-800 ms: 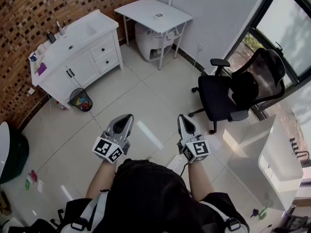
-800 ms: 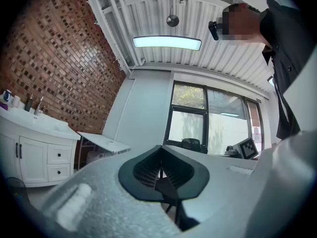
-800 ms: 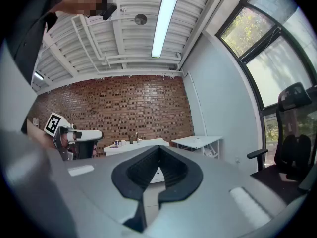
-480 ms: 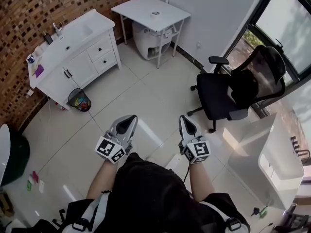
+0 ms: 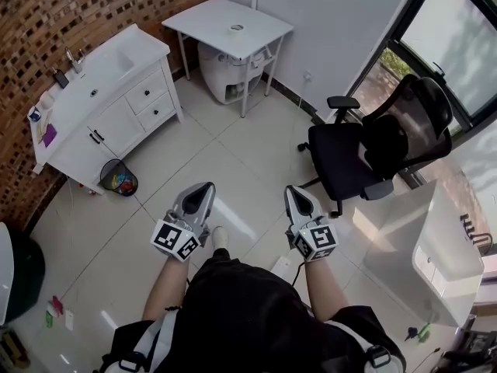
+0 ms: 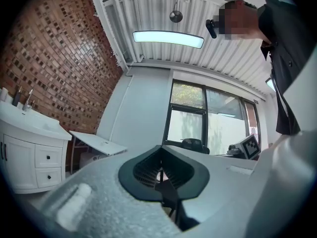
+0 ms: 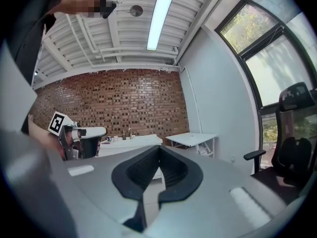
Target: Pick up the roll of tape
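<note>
Both grippers are held out side by side, low in the head view, over a pale tiled floor (image 5: 233,146). The left gripper (image 5: 206,186) is closed: its jaws are brought together at the tips, and nothing is caught between them. The right gripper (image 5: 291,189) is likewise closed and empty, its dark pads meeting at the front. Each is carried roughly level, and the two are set near one another but not touching.

The tape (image 5: 237,28) is far from both. It is seen as a small pale ring lying flat near the middle of a white table (image 5: 198,20) against the far wall, though at this size it can only be taken for the roll, not confirmed. The table stands in the room's corner, between a brick wall (image 5: 46,14) on the left and a plain white wall on the right.

A white vanity (image 5: 116,111) with a sink is placed along the brick wall, just left of the table; small bottles are ranged on its top. A mesh bin (image 5: 118,179) is set on the floor at the vanity's near corner. To the right, a black chair (image 5: 365,142) is parked before a dark-framed window (image 5: 435,45), well apart from the table. A white shoe (image 5: 220,237) is seen on the tiles between the grippers, just ahead of the person's dark clothing.

In the right gripper view the table is framed just beyond the closed jaws, across the room.
</note>
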